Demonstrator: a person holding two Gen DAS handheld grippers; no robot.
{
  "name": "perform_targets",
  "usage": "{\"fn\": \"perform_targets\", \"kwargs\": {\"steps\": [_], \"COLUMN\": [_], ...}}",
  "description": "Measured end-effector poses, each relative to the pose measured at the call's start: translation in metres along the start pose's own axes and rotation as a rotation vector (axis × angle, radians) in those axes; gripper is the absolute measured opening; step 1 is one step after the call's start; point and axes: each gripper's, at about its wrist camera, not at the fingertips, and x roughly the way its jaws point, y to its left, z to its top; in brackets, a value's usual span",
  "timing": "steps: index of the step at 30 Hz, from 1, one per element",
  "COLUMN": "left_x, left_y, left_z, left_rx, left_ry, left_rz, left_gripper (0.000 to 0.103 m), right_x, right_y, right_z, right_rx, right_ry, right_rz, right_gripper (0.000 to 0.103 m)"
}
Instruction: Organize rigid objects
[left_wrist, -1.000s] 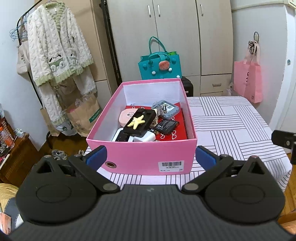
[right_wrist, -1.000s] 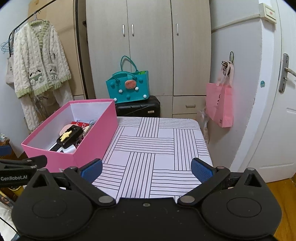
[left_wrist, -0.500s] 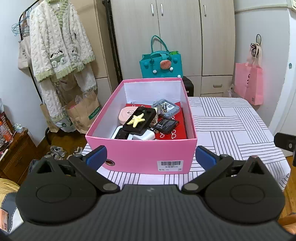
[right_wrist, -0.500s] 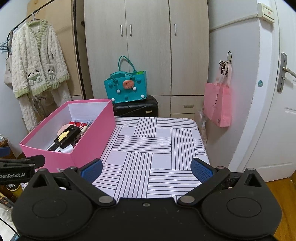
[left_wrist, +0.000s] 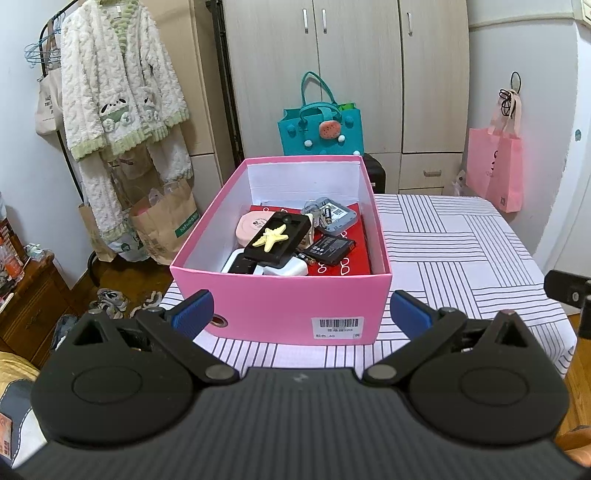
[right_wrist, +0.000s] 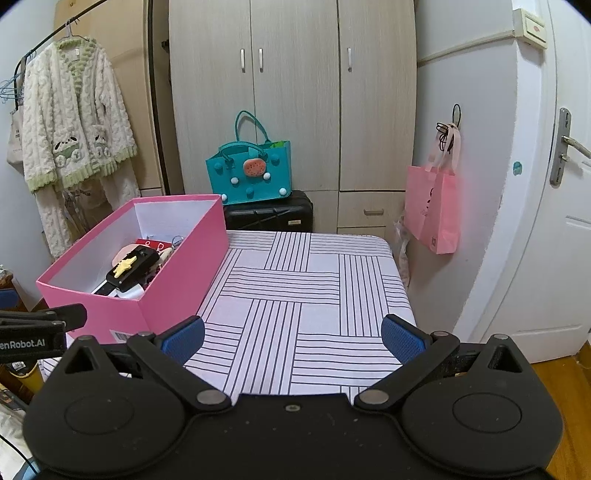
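We see both grippers spread wide and empty; the left gripper (left_wrist: 300, 308) hangs in front of the pink box (left_wrist: 280, 306), blue fingertips (left_wrist: 193, 308) level with its near wall, not touching it; the right gripper (right_wrist: 291, 338) hovers over the bare striped tablecloth (right_wrist: 306, 291), holding nothing; part of the left tool shows at the left edge of the right wrist view.

The pink box sits on the left part of the table, a barcode label (left_wrist: 338, 328) on its near wall, white inside; the rigid objects lie piled in it; a black phone case (left_wrist: 279, 240) with a yellow starfish (left_wrist: 271, 236) on it lies tilted on top of the heap; a round pink case (left_wrist: 251, 225) sits behind and left of it, partly covered; a grey device (left_wrist: 334, 218) lies toward the far right of the box; a black battery pack (left_wrist: 330, 249) lies right of the phone case on a red flat item (left_wrist: 356, 258); a white charger block (left_wrist: 286, 268) and a dark remote-like piece (left_wrist: 242, 265), hard to make out, sit by the near wall.

Off the table: a teal bag (right_wrist: 249, 173) on a black suitcase (right_wrist: 269, 216); a pink tote (right_wrist: 434, 210) hanging on the wall; a cream robe (left_wrist: 118, 96) on a rack.
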Motion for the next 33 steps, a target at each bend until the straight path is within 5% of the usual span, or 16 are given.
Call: {"fn": "perform_targets", "kwargs": {"steps": [33], "left_x": [-0.0062], "left_y": [0.0071], "left_z": [-0.0018], "left_rx": [-0.008], "left_ry": [-0.029], "left_rz": [0.018], "left_gripper": [0.103], "right_x": [-0.0081], "right_y": [0.0051], "right_z": [-0.0009], "right_rx": [-0.026], "right_ry": [-0.028], "right_rz": [-0.004], "right_gripper": [0.103]}}
